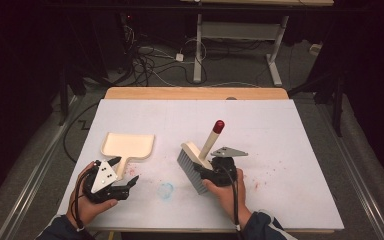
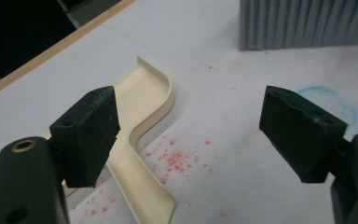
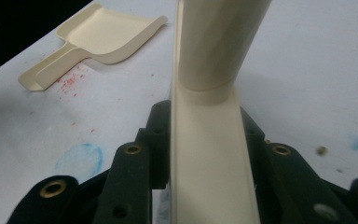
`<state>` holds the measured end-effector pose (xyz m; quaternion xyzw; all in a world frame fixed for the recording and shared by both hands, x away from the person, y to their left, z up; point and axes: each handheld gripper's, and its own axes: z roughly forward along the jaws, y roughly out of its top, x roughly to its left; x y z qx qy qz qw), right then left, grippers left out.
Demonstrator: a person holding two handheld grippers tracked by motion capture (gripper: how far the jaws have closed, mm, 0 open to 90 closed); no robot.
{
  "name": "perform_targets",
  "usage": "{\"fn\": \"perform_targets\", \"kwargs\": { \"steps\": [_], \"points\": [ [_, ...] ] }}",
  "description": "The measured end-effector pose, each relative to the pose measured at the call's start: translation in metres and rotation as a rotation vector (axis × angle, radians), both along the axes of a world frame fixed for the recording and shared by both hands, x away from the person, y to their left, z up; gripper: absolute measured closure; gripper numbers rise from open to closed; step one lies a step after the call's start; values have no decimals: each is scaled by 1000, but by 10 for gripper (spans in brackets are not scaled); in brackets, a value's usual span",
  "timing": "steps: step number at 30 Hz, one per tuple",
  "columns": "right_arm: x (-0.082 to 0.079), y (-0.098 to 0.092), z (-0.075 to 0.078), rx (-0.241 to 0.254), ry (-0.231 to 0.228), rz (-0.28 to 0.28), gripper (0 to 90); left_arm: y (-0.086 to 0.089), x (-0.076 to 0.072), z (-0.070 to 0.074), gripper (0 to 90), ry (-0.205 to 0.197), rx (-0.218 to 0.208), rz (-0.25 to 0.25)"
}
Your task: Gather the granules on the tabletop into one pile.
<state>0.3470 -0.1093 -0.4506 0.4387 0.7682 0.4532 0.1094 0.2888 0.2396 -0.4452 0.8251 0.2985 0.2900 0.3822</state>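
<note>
A: Brush (image 1: 196, 162) first. Where, relative to the dustpan (image 1: 128, 146)?
B: Off the dustpan's right side, well apart, bristle block (image 1: 190, 172) down on the white table (image 1: 290, 150), handle slanting up and away, red tip (image 1: 218, 125) on top.
A: Claw on it?
B: Right gripper (image 1: 215, 172), clamped on the brush's cream back, jaws narrow, one each side of the spine (image 3: 209, 158) in the right gripper view. Pads themselves hidden behind the brush body there, contact line hard to make out.
A: Left one?
B: Left gripper (image 1: 122, 176) just below the dustpan's handle (image 1: 122, 165), jaws spread wide, nothing between them. In the left gripper view the handle (image 2: 142, 186) runs up beside the left pad (image 2: 91, 135), apart or touching, cannot tell. Other pad (image 2: 300, 133) well clear over bare table.
A: Debris?
B: Red crumbs (image 2: 177, 158) just right of the dustpan handle, more scattered red specks (image 1: 275, 167) farther right past the brush. Faint blue ring mark (image 1: 166, 190) between dustpan and brush, nearer the front edge.
A: Cut off or unclear?
B: Brush bristles (image 2: 307, 23) cropped at the top of the left gripper view, handle out of frame there. Dustpan tray (image 3: 107, 35) whole but small in the right gripper view, beyond the brush to its left. Brush handle (image 3: 219, 42) blurred and cropped at top. Room behind the table dark, cables on the floor (image 1: 150, 60) barely readable.
</note>
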Motion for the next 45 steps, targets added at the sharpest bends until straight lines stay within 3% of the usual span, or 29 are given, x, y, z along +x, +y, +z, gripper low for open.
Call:
{"fn": "perform_targets", "kwargs": {
  "steps": [5,9,12,13,16,17,18,21,23,25,26,27,29,32,33,34,36,37,42,45],
  "points": [
    [-5,-12,10,5,-29,26,673,-2,1,0,194,4,10,-13],
    [-9,-23,33,0,-115,59,672,-2,1,-1,194,7,13,-17],
    [-11,-34,44,-54,-185,64,672,-2,1,-1,194,6,7,-14],
    [-11,-34,44,-54,-185,64,672,-1,1,-1,194,6,10,-15],
    [-7,-49,46,-181,-284,54,673,-2,1,-1,194,4,14,-17],
    [-7,-49,46,-181,-284,54,673,-2,1,-1,194,4,17,-18],
    [0,-53,43,-240,-330,67,672,-3,1,-1,194,3,14,-17],
    [11,-56,39,-247,-349,89,672,-4,2,-1,194,4,18,-16],
    [36,-56,33,-267,-396,179,672,-4,3,-2,194,8,22,-14],
    [54,-54,28,-294,-425,212,672,-4,5,-2,194,11,22,-16],
    [54,-54,28,-294,-425,212,672,-5,5,-3,194,13,21,-16],
    [63,-52,25,-283,-428,245,672,-5,7,-3,194,17,23,-17],
    [86,-41,14,-308,-421,274,672,-5,8,-4,194,22,25,-17],
    [92,-31,9,-341,-430,286,673,-5,8,-5,194,27,26,-20],
    [92,-25,6,-366,-434,286,673,-5,8,-5,194,27,28,-21],
    [89,-13,4,-400,-453,331,673,-4,7,-6,194,29,28,-21],
    [86,-7,3,-412,-456,354,673,-4,6,-6,194,31,30,-20],
    [79,3,2,-420,-468,413,672,-4,5,-6,194,30,29,-20],
    [61,10,-1,-374,-474,569,668,-2,4,-5,194,28,29,-17],
    [54,9,-3,-385,-487,601,666,-3,4,-6,194,31,29,-18]
  ]
}}
